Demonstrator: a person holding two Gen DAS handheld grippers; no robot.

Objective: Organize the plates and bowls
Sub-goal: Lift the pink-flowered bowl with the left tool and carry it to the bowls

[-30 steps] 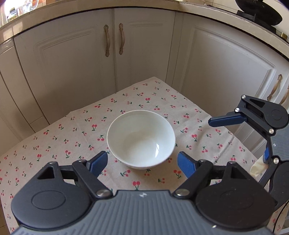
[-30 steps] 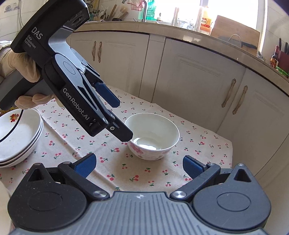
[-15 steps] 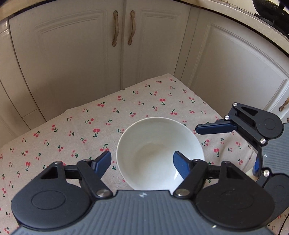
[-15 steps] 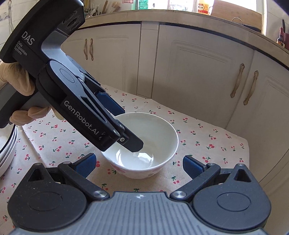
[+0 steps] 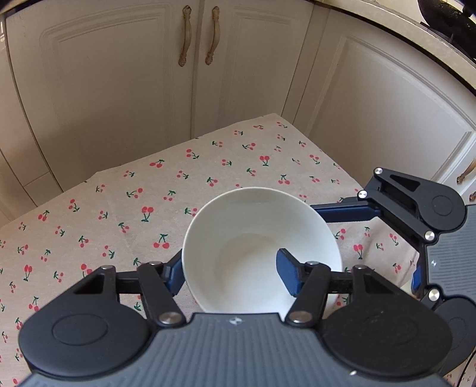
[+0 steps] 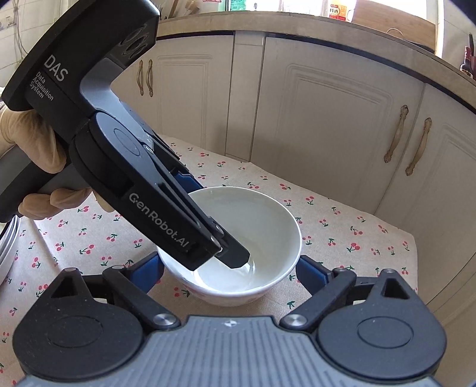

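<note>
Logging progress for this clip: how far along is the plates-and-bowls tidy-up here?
Looks done: plates sit stacked at the left edge. In hand: the left tongs pinch the wall of the white bowl, one finger inside; the right tongs straddle it, jaws closing. Left: the bowl rests on the cherry tablecloth, not yet lifted or moved.

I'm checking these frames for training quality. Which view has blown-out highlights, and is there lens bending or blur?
Right wrist view: daylight is overexposed behind the bottles on the beige countertop, with faint glare inside the white ceramic bowl. Left wrist view: evenly lit, soft shadows, the cream cabinet doors bow strongly from the fisheye. Both views are sharp.
</note>
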